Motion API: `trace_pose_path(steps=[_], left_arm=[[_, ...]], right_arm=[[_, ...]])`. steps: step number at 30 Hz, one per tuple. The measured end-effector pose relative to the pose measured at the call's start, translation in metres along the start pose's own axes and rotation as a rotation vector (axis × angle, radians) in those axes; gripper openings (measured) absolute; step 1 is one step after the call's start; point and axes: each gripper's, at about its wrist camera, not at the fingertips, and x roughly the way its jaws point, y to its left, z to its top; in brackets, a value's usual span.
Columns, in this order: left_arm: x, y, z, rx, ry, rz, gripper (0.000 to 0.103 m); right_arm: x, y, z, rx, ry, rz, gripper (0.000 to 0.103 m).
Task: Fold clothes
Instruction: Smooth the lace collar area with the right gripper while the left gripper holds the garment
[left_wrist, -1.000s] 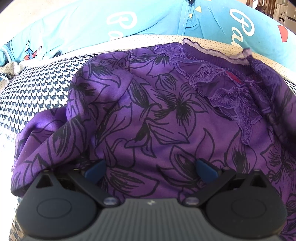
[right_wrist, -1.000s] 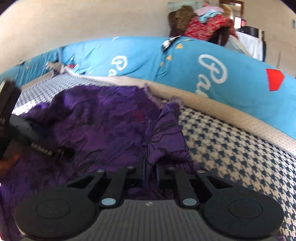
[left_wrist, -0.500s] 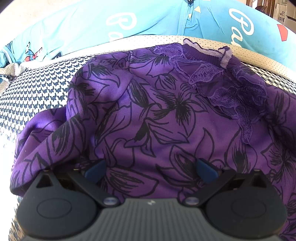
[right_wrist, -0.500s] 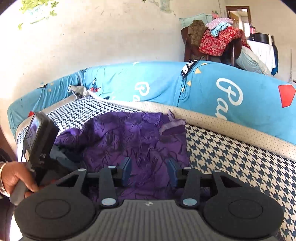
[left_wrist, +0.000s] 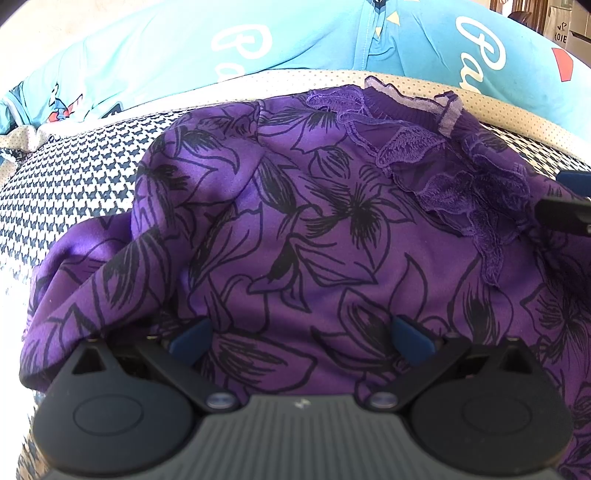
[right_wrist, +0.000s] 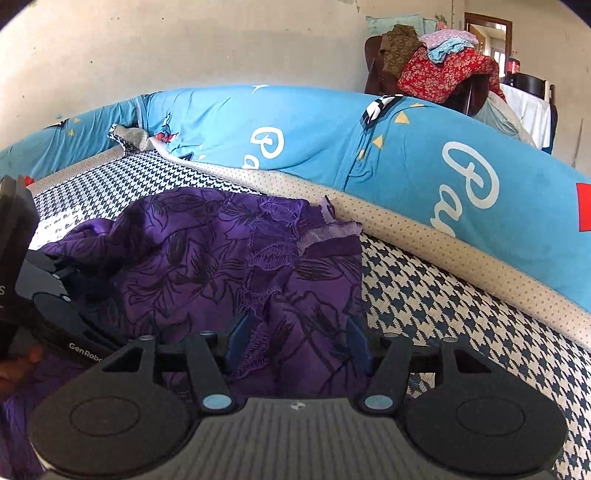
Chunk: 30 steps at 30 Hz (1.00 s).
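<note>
Now: L tongs (left_wrist: 301, 341) spread wide, over purple top (left_wrist: 295, 229) | R tongs (right_wrist: 297, 341) opening, top's fabric between pads, not pinched | houndstooth bed (right_wrist: 461, 332) right of R tongs.

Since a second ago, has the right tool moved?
Yes. The right tool has pulled back and up from the purple garment: the blue bolster sits lower in its view, more wall shows, and its jaws are opening with cloth loose between them.
</note>
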Motion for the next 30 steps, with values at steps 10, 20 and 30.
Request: trace_pose_path(steps=[10, 20, 30], left_arm=[[-0.005, -0.005, 0.002, 0.035, -0.041, 0.02, 0.103], [-0.012, -0.009, 0.007, 0.06, -0.071, 0.001, 0.103], [-0.017, -0.006, 0.007, 0.059, -0.087, 0.034, 0.103]], right_arm=[[0.007, -0.018, -0.001, 0.06, 0.013, -0.1, 0.014], [-0.001, -0.095, 0.001, 0.302, -0.101, -0.546, 0.009], [0.019, -0.107, 0.009, 0.296, -0.141, -0.644, 0.009]])
